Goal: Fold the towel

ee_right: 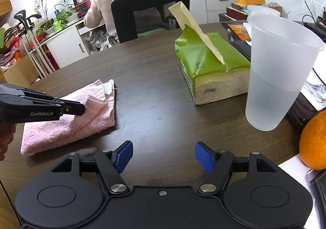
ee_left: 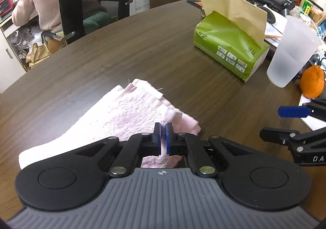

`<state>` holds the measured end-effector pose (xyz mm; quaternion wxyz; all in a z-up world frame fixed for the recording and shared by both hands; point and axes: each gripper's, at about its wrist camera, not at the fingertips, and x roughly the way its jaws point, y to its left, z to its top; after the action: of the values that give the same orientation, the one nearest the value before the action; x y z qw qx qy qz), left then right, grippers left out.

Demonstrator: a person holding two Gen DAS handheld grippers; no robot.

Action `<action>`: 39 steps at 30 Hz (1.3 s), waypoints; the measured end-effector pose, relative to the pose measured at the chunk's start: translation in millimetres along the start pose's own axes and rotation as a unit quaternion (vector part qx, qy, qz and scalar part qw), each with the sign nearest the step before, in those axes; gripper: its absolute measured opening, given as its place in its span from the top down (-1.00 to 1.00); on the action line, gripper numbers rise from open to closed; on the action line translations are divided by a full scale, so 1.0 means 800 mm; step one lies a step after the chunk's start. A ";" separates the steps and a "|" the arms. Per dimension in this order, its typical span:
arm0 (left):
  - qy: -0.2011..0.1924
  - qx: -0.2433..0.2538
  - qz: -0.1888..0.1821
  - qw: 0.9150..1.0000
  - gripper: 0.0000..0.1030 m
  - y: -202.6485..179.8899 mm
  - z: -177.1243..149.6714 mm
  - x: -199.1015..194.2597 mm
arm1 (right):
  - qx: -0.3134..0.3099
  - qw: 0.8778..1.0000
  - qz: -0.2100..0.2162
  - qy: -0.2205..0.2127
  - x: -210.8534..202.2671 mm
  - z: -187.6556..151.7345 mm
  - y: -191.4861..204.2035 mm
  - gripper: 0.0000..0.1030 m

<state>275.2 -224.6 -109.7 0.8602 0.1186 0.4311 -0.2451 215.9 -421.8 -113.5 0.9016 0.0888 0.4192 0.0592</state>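
Left tongs (ee_left: 163, 137), black linkage arms with blue pads: jaws brought together, pinching a raised fold of cloth between the pads; seen from the right wrist view, their tip (ee_right: 78, 109) sits in the upper layers of the cloth.

Pink terry towel with white banded hem (ee_left: 114, 115): partly folded, several layers stacked, lying on the tabletop directly under and ahead of the left tongs; in the right wrist view the towel (ee_right: 67, 127) lies at the left, its top layer rumpled and lifted where it is pinched, a white label showing at its far corner.

Right tongs (ee_right: 164, 156), same black and blue make: jaws standing apart, nothing between them, held over bare tabletop to the right of the towel and clear of it.

Dark brown wood-grain tabletop (ee_left: 142, 49): round-edged, carries all items listed.

Green soft pack of tissues (ee_right: 212, 72): beyond the right tongs, one tan tissue standing up from its slot.

Frosted translucent plastic cup (ee_right: 279, 74): upright, just right of the tissue pack.

Orange fruit (ee_right: 313, 143): at the right edge, near the cup.

Black mesh-backed office chair (ee_right: 150, 13): beyond the far table edge, with a person in a pale pink top seated past it, back turned.
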 end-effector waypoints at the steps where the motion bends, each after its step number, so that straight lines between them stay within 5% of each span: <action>1: 0.000 0.000 -0.001 1.000 0.86 -0.001 0.000 0.001 | 0.001 1.000 -0.001 0.000 -0.001 -0.001 -0.001 -0.28; 6: -0.002 0.023 -0.001 1.000 0.06 -0.018 0.002 0.001 | 0.007 1.000 -0.011 -0.003 -0.009 -0.007 -0.005 -0.28; 8: -0.004 0.036 0.004 0.999 0.05 -0.027 0.003 0.002 | 0.011 1.000 -0.014 -0.004 -0.012 -0.008 -0.007 -0.28; 10: -0.001 0.037 0.006 0.999 0.14 -0.030 0.005 0.005 | 0.013 1.000 -0.016 -0.004 -0.012 -0.010 -0.010 -0.28; 12: 0.009 0.029 0.004 1.000 0.73 -0.029 0.007 0.013 | 0.015 1.000 -0.018 -0.004 -0.014 -0.011 -0.011 -0.28; 15: 0.022 0.020 0.004 1.000 0.91 -0.025 0.007 0.021 | 0.016 1.000 -0.021 -0.006 -0.018 -0.012 -0.013 -0.28; 25: -0.013 -0.015 -0.001 1.000 0.94 -0.008 0.011 -0.007 | 0.018 0.999 -0.027 -0.009 -0.024 -0.014 -0.018 -0.28; 31: -0.070 -0.098 -0.009 0.993 0.94 0.037 0.013 -0.062 | 0.011 1.000 -0.020 -0.010 -0.023 -0.011 -0.006 -0.28; 39: -0.166 -0.247 0.038 0.954 0.93 0.137 -0.045 -0.165 | -0.011 1.000 -0.007 -0.008 -0.021 -0.004 0.024 -0.28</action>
<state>241.2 -73.8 -26.8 0.9307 -0.1237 0.3248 -0.1137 201.8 -405.3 -99.1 0.9063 0.0769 0.4116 0.0569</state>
